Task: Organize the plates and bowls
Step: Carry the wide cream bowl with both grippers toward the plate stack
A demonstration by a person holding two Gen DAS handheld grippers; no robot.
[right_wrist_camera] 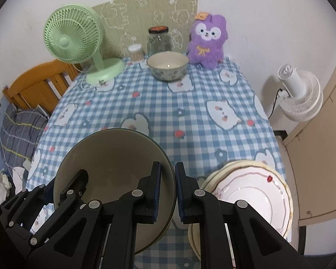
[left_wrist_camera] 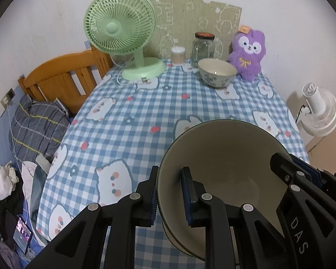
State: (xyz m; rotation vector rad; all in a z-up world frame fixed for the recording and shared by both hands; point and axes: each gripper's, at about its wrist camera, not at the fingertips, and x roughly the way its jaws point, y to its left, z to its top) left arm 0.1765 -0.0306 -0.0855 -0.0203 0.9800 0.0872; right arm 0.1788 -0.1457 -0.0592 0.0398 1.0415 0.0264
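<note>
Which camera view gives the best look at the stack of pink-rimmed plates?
The right wrist view: the plates lie at the near right of the table, beside the right gripper. The left wrist view shows nothing of them.

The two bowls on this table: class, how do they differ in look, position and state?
The plain bowl is dark-rimmed and unpatterned; the floral bowl has blue flowers outside. The plain bowl is tilted, pinched at its rim by the left gripper and right gripper; the floral bowl stands upright, untouched, near the wall. Both are empty.
</note>
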